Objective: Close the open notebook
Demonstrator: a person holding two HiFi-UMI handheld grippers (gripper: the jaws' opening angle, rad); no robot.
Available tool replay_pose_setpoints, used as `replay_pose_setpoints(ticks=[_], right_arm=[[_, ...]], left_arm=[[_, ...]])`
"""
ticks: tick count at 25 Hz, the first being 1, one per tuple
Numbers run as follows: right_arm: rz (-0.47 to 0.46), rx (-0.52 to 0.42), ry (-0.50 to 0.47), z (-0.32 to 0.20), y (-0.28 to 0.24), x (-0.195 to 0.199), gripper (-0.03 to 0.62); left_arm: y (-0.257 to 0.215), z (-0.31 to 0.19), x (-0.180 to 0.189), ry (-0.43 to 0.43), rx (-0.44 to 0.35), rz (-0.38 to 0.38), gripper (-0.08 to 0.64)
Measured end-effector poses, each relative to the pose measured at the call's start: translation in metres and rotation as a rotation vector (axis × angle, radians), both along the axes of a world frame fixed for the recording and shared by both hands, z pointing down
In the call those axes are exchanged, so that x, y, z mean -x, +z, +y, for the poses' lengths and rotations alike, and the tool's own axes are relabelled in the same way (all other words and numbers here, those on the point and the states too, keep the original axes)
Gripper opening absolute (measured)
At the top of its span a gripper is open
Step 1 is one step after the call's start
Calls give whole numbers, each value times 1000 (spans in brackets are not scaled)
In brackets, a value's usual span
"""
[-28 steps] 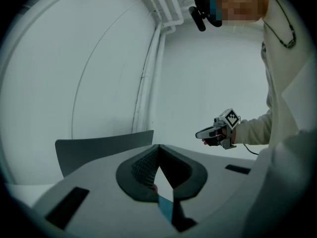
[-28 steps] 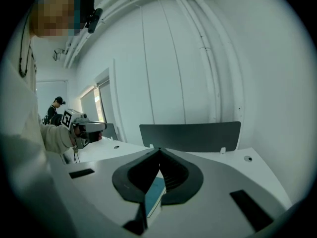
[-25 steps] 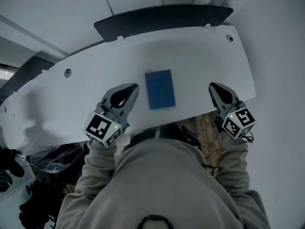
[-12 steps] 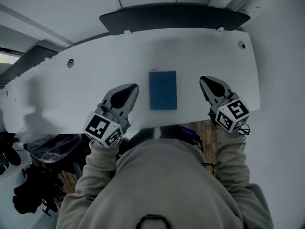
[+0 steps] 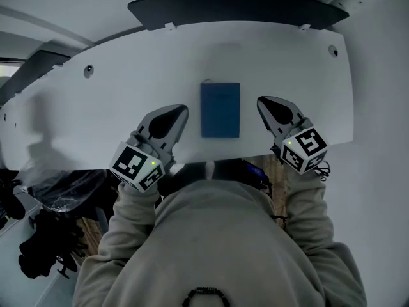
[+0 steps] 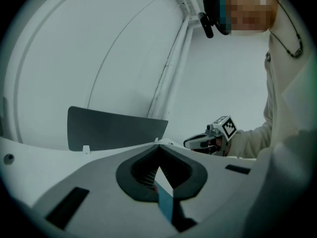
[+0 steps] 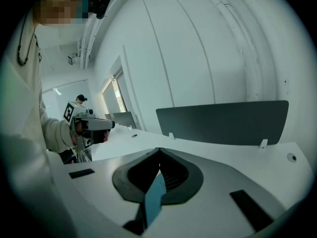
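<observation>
Head view: blue notebook [image 5: 220,109] closed; left gripper [image 5: 183,110], right gripper [image 5: 261,100] beside.

Head camera sits above the person, facing steeply down on the white desk [image 5: 128,88] from close overhead. The left gripper [image 5: 181,109] camera rides low over the desktop, looking along its jaws toward the far right. The right gripper [image 5: 262,101] camera mirrors it, looking toward the far left. Each gripper view catches the opposite gripper. All three views share the dark partition [image 5: 236,5] at the desk's far edge.
</observation>
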State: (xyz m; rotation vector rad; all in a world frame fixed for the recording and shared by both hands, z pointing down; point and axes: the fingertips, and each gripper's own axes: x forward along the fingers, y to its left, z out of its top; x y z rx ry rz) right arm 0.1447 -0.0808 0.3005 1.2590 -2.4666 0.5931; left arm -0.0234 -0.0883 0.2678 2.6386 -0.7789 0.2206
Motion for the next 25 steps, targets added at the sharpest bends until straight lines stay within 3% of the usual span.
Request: replay_pose_setpoints(ticks=[5, 8, 11, 17, 25], right_arm=[[-8, 26, 5, -1, 17, 1, 20], [-8, 38, 3, 0, 23, 2, 20], [-17, 53, 2, 1, 31, 2, 20], [-28, 80, 9, 6, 49, -4, 21], [-37, 93, -7, 11, 54, -4, 20]], left_arm=[[21, -13, 23, -65, 52, -16, -7], [25, -17, 26, -58, 60, -17, -6], [33, -17, 25, -39, 65, -31, -7], [58, -12, 13, -45, 168, 20, -6], [65, -5, -9, -4, 187, 30, -6]])
